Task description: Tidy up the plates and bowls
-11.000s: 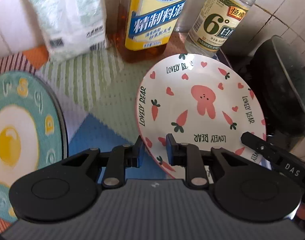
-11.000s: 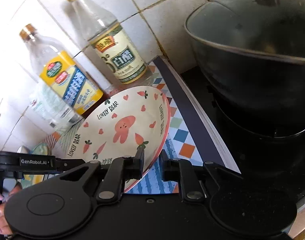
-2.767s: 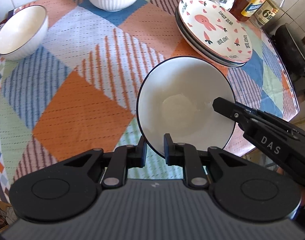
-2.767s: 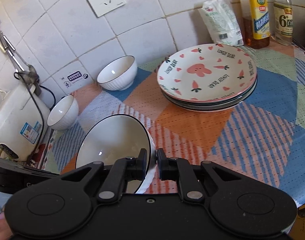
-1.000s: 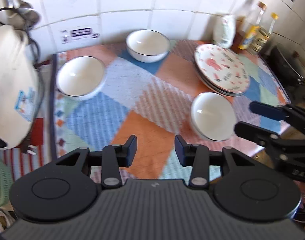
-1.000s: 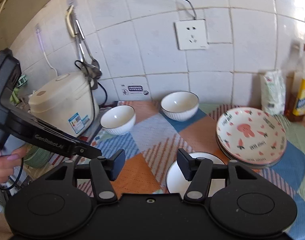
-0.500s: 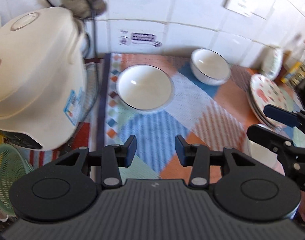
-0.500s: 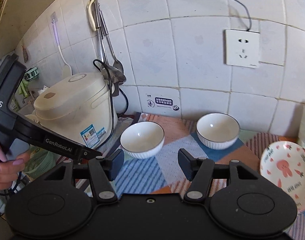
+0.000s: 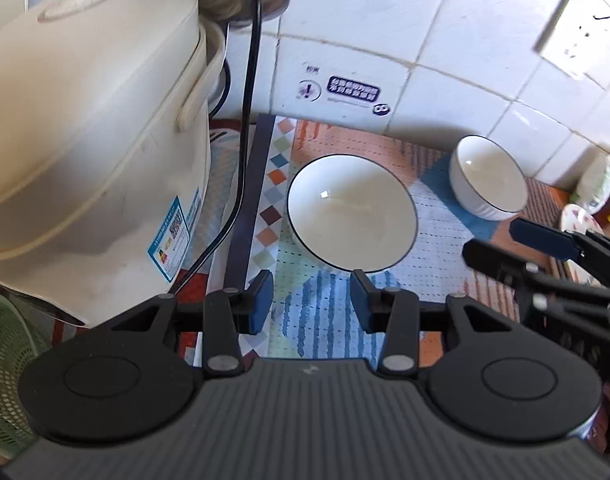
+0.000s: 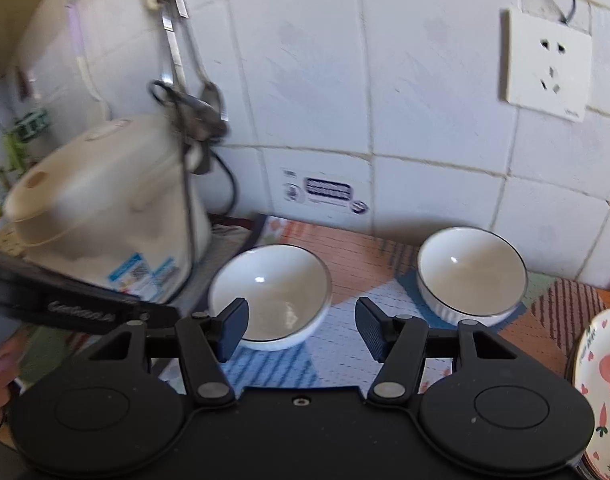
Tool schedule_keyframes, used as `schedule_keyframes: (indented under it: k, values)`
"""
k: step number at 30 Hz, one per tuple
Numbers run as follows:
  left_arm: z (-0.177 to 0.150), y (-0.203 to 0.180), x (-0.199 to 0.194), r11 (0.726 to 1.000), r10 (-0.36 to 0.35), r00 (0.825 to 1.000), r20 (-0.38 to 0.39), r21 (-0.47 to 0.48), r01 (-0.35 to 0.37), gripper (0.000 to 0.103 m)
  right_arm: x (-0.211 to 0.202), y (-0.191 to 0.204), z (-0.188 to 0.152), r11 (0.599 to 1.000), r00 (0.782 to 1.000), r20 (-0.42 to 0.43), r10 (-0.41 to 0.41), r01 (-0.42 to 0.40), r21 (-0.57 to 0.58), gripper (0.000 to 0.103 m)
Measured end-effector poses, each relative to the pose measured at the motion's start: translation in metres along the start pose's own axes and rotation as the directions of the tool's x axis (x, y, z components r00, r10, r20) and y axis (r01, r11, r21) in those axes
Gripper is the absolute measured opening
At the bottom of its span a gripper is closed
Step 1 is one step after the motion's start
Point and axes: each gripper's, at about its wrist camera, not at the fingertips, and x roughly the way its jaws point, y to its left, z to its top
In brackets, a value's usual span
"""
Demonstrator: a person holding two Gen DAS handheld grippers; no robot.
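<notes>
The left gripper (image 9: 311,298) hangs over the patterned, multicoloured cloth (image 9: 325,320) that covers the tabletop, its blue-padded jaws parted with nothing between them. Just beyond its fingertips sits a white ceramic bowl with a thin dark rim (image 9: 351,212), upright on the cloth and close beside a cream-coloured plastic rice cooker (image 9: 89,152), whose black cable (image 9: 245,120) hangs down between the two. A second white dark-rimmed bowl (image 9: 487,178) stands further right, near the white tiled wall (image 9: 385,20) and apart from the first.

The right gripper (image 10: 301,330) is also empty, its jaws spread wider than the left's. In its view the nearer bowl (image 10: 271,294) lies just past its left finger and the second bowl (image 10: 471,276) past its right one, neither touched. At the right edge shows part of a white plate printed with pink hearts and a pink figure (image 10: 603,380). A white wall socket (image 10: 547,64) sits on the tiles above.
</notes>
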Motion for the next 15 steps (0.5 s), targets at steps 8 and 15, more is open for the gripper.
schedule_keyframes:
  k: [8,15]
  values:
    - [0.004,0.012,0.03,0.992,-0.066,0.997,0.041,-0.101,0.069,0.041,0.039,-0.022,0.007,0.986,0.999,-0.033,0.031,-0.025,0.164,0.06]
    - [0.015,0.012,0.066,0.981,-0.056,0.998,0.009,-0.184,0.057,0.041,0.087,-0.022,0.006,0.969,0.98,-0.2,0.012,0.038,0.244,0.049]
